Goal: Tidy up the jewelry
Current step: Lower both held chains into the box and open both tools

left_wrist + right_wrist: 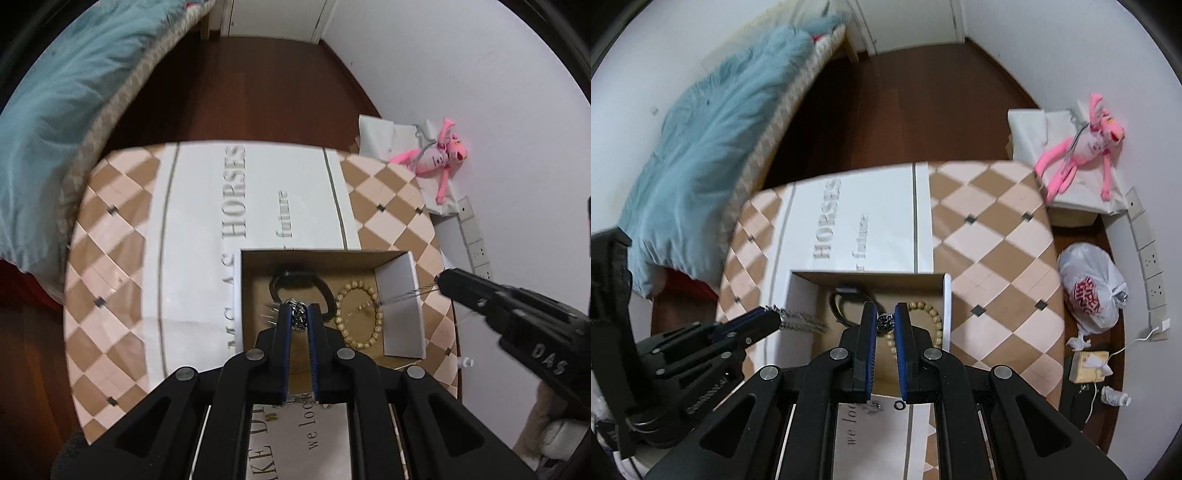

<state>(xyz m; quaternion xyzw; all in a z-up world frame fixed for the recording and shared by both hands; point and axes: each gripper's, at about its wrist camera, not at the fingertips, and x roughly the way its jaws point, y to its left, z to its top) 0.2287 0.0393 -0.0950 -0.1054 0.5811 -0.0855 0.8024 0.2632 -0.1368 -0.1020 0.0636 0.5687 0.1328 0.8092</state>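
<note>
An open cardboard box (400, 295) stands on the table and holds a black hair tie (295, 282) and a wooden bead bracelet (358, 319). My left gripper (298, 315) is shut on one end of a silver chain (298, 314) above the box. My right gripper (885, 321) is shut on the chain's other end (885, 322); it shows at the right in the left wrist view (443, 282). The chain (801, 317) hangs stretched between both grippers over the box (946, 306). The left gripper shows at the left in the right wrist view (768, 314).
The table (114, 295) has a checked top and a white runner (207, 206) with grey lettering. A bed with a teal blanket (55, 122) lies left. A pink plush toy (1078, 151), a white plastic bag (1089, 288) and wall sockets (1152, 258) are at the right.
</note>
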